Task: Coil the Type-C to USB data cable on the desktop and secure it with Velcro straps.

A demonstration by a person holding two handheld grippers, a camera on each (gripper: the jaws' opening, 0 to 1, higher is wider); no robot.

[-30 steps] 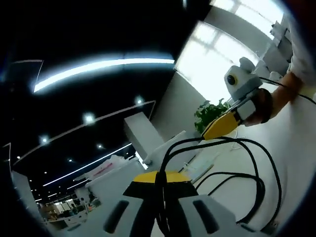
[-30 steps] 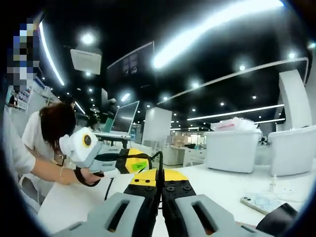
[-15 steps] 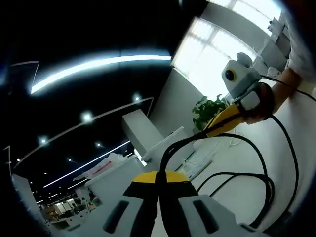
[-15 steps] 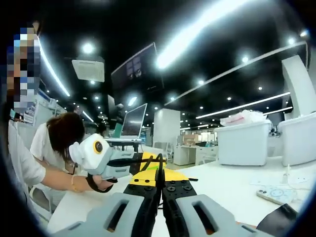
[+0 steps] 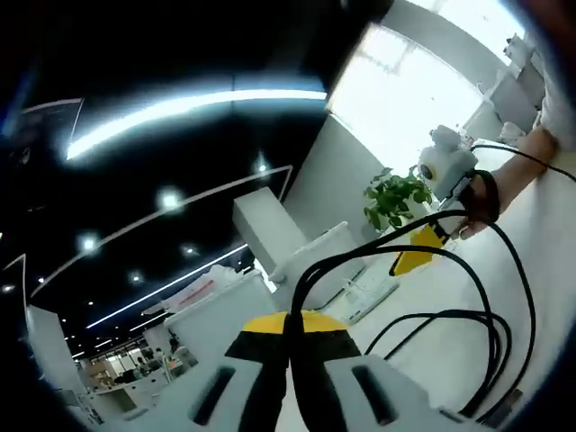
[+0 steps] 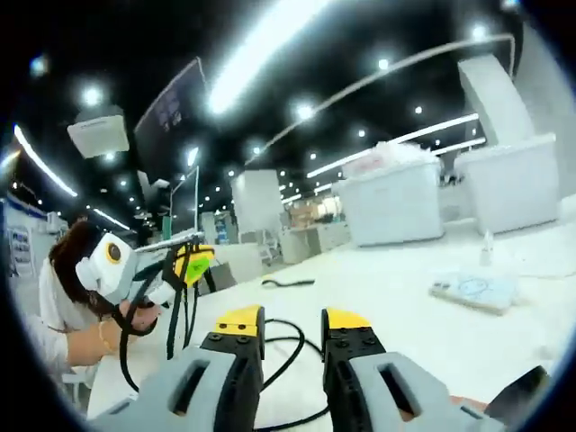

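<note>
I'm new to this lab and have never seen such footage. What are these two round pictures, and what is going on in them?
A person holds a two-jaw gripper in each hand, and a fisheye camera rides on each, looking along its jaws.

In the left gripper view, the left gripper is shut on the black cable, whose loops hang over the white desktop. The right gripper shows farther off.

In the right gripper view, the right gripper is open, with cable beyond it. The left gripper holds cable loops. A phone and a small black strap lie on the desktop.
</note>
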